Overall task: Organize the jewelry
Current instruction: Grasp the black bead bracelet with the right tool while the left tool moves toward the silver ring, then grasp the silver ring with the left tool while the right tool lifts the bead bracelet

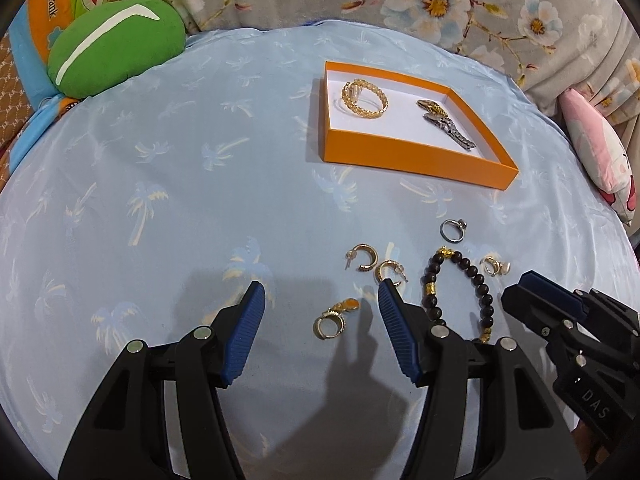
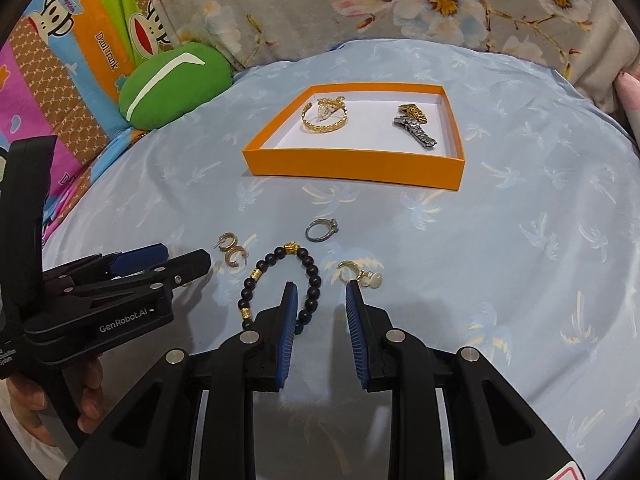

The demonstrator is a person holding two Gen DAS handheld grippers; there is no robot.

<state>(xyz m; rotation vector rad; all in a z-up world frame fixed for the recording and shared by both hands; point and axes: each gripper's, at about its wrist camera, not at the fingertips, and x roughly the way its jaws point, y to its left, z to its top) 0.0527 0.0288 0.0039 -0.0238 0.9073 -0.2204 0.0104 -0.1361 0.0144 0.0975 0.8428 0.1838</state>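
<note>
An orange box (image 1: 404, 156) (image 2: 352, 166) lies on the blue bedsheet and holds a gold bangle (image 1: 363, 101) (image 2: 325, 117) and a metal watch (image 1: 446, 122) (image 2: 414, 124). On the sheet lie a silver ring (image 1: 452, 230) (image 2: 322, 229), two gold hoop earrings (image 1: 362, 258) (image 2: 232, 249), a dark bead bracelet (image 1: 460, 294) (image 2: 280, 286), a pearl earring (image 1: 494, 266) (image 2: 362, 274) and a gold ring with an orange charm (image 1: 334, 320). My left gripper (image 1: 320, 300) is open around that ring. My right gripper (image 2: 320, 300) is open, its left pad beside the bracelet's right side.
A green cushion (image 1: 116, 44) (image 2: 174, 84) and cartoon-print bedding (image 2: 60, 80) lie at the back left. A floral blanket (image 1: 440, 4) runs along the back. A pink pillow (image 1: 600, 152) sits at the right edge.
</note>
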